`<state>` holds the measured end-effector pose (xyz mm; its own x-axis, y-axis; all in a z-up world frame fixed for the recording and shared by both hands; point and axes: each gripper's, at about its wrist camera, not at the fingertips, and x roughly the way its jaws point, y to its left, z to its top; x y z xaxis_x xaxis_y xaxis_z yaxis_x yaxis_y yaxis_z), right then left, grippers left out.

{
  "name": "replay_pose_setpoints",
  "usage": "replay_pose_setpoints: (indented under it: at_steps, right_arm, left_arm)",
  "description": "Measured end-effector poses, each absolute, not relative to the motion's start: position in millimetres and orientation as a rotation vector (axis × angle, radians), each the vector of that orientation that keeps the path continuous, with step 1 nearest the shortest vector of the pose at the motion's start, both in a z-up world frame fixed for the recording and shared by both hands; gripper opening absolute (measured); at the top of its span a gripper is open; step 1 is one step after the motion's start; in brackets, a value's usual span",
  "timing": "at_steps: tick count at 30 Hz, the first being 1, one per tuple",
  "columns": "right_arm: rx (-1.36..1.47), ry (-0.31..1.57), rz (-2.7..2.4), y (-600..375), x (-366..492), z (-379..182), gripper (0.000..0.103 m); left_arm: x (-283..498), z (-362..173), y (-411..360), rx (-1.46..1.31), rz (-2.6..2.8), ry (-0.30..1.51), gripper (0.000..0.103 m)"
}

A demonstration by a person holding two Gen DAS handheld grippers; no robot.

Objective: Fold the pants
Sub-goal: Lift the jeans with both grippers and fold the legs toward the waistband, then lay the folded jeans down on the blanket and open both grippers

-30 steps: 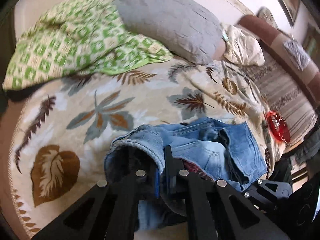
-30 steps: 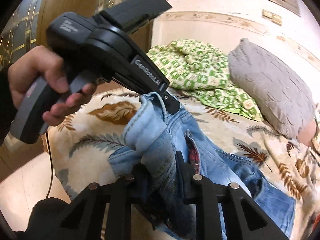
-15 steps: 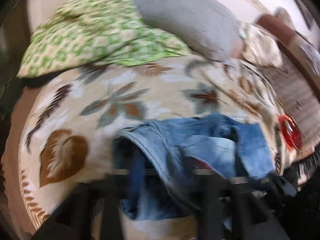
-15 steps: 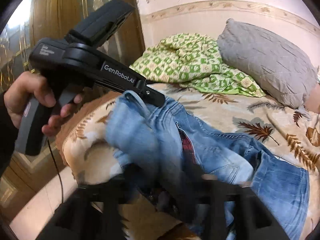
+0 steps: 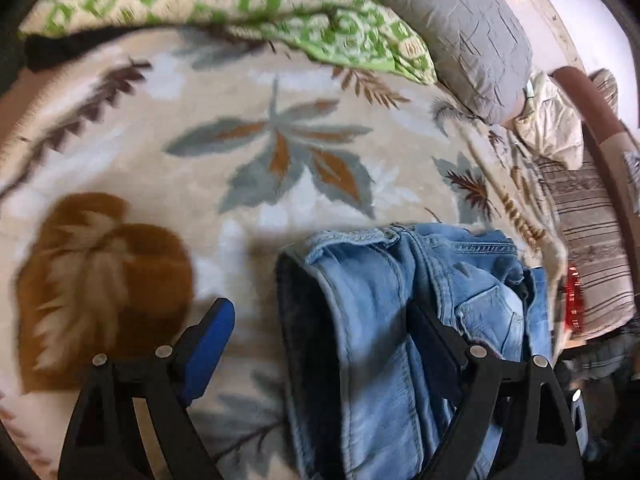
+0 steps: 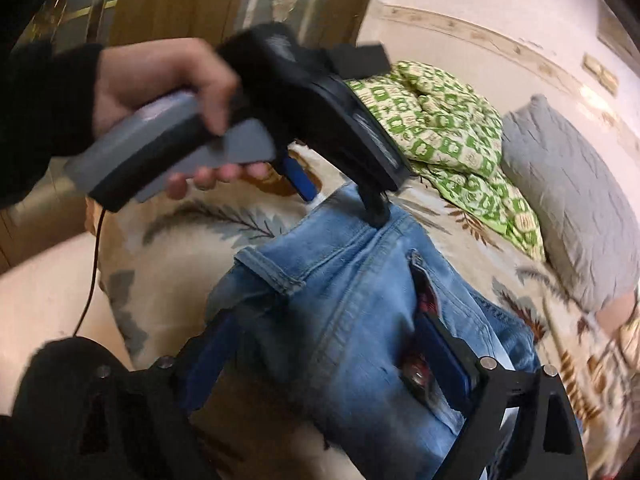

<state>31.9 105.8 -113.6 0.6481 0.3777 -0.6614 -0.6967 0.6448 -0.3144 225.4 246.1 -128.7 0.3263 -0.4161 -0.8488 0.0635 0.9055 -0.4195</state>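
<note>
Light blue jeans (image 5: 384, 320) lie bunched on a leaf-patterned blanket (image 5: 260, 152) on the bed. My left gripper (image 5: 320, 328) is open wide, its blue-padded fingers (image 5: 208, 336) standing either side of the waistband edge. In the right wrist view the jeans (image 6: 352, 320) show their zipper side up, and my right gripper (image 6: 324, 344) is open with the denim lying between its fingers. The left gripper (image 6: 340, 196) is seen there held by a hand, its tip touching the top of the jeans.
A green-and-cream checked quilt (image 5: 224, 4) and a grey pillow (image 5: 472, 28) lie at the back of the bed. A red object (image 5: 574, 300) sits at the right edge. A wooden door (image 6: 200, 0) stands at the left, with floor below.
Both grippers were shut on the jeans' waistband and holding it up; now both have opened and the jeans have dropped flatter on the blanket.
</note>
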Motion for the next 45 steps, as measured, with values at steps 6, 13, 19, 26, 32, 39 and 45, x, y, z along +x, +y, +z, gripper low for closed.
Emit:
replay_pose_setpoints:
  at_steps: [6, 13, 19, 26, 32, 39, 45]
  right_arm:
    - [-0.660, 0.577, 0.581, 123.8, 47.7, -127.4, 0.096]
    - [-0.569, 0.640, 0.545, 129.0, 76.7, -132.9, 0.082]
    - [-0.518, 0.641, 0.560, 124.9, 81.8, -123.9, 0.028]
    - [-0.237, 0.604, 0.610, 73.5, 82.8, -86.4, 0.020]
    - [0.069, 0.571, 0.625, -9.6, 74.2, -51.9, 0.020]
    - [0.328, 0.562, 0.548, -121.9, 63.3, -53.1, 0.020]
    - [0.486, 0.665, 0.430, -210.3, 58.3, -97.2, 0.020]
  left_arm:
    - [241.8, -134.7, 244.6, -0.364, -0.389, 1.214, 0.092]
    - [243.0, -134.6, 238.7, -0.366, -0.465, 1.193, 0.019]
    - [238.0, -118.9, 228.3, -0.332, -0.489, 1.155, 0.012]
    - [215.0, -51.8, 199.2, -0.269, -0.535, 1.051, 0.012]
    - [199.4, 4.8, 123.4, -0.148, -0.592, 1.006, 0.012]
    - [198.2, 16.3, -3.1, -0.034, -0.680, 1.053, 0.012]
    - [206.5, -36.9, -111.7, 0.049, -0.726, 1.179, 0.013]
